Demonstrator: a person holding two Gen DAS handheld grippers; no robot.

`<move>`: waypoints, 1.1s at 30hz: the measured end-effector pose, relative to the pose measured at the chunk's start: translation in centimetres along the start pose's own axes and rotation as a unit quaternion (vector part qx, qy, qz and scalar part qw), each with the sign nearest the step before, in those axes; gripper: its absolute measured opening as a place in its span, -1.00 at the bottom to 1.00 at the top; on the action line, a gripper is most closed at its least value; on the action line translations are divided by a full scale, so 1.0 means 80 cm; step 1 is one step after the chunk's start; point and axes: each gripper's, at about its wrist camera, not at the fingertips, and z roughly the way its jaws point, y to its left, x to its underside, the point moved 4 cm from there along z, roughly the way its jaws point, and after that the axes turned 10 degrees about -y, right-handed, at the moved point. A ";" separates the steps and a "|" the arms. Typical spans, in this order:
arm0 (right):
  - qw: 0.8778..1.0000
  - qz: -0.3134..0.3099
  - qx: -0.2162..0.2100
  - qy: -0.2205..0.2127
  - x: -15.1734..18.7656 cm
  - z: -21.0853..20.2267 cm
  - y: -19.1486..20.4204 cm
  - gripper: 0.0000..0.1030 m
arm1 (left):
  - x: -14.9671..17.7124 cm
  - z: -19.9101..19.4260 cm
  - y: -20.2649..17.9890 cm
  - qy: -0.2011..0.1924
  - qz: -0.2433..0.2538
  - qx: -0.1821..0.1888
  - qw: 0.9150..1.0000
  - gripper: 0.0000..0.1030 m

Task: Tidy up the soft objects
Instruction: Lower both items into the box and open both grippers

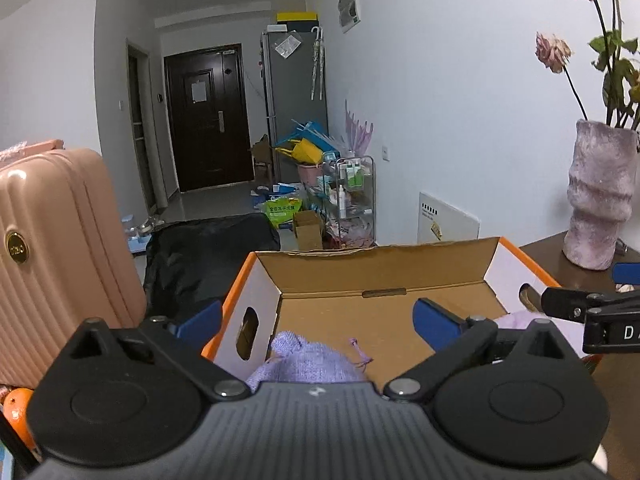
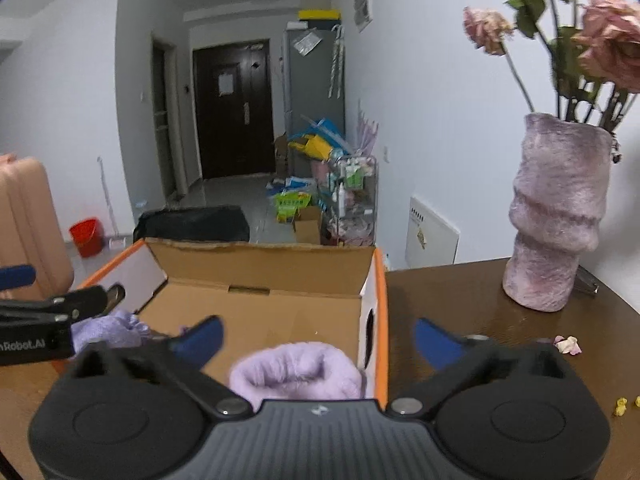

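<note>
Both tools, left tool (image 1: pixel 318 318) and right tool (image 2: pixel 318 338), hang with jaws spread wide over the orange-edged open cardboard box (image 2: pixel 256 268) at the brown counter's (image 2: pixel 472 312) left edge. Lilac knitted cloth (image 1: pixel 308 362) and a fluffy lilac bundle (image 2: pixel 298 374) lie loose inside, apparently dropped there for tidying.

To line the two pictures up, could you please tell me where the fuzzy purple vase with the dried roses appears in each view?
Left wrist view: the purple vase stands at the far right edge, on the dark table behind the cardboard box.
Right wrist view: the vase stands right of centre, beyond the box's orange-edged right wall.
Shared landmark: the dark front door at the hallway's end.
</note>
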 end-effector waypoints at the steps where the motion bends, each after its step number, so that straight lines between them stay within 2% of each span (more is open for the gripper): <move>1: 1.000 0.002 0.001 0.000 -0.001 -0.001 -0.002 1.00 | 0.000 0.000 0.002 0.002 -0.005 0.000 1.000 1.00; 7: 1.000 0.001 0.002 0.011 0.003 0.001 -0.001 1.00 | -0.001 0.000 0.010 0.011 -0.012 -0.014 1.000 1.00; 18: 1.000 -0.016 0.002 0.015 0.007 -0.008 0.008 1.00 | 0.001 -0.015 0.010 0.013 -0.007 -0.017 1.000 1.00; 33: 1.000 -0.028 -0.010 -0.007 0.010 -0.067 0.008 1.00 | -0.001 -0.083 0.003 -0.017 -0.001 -0.002 1.000 1.00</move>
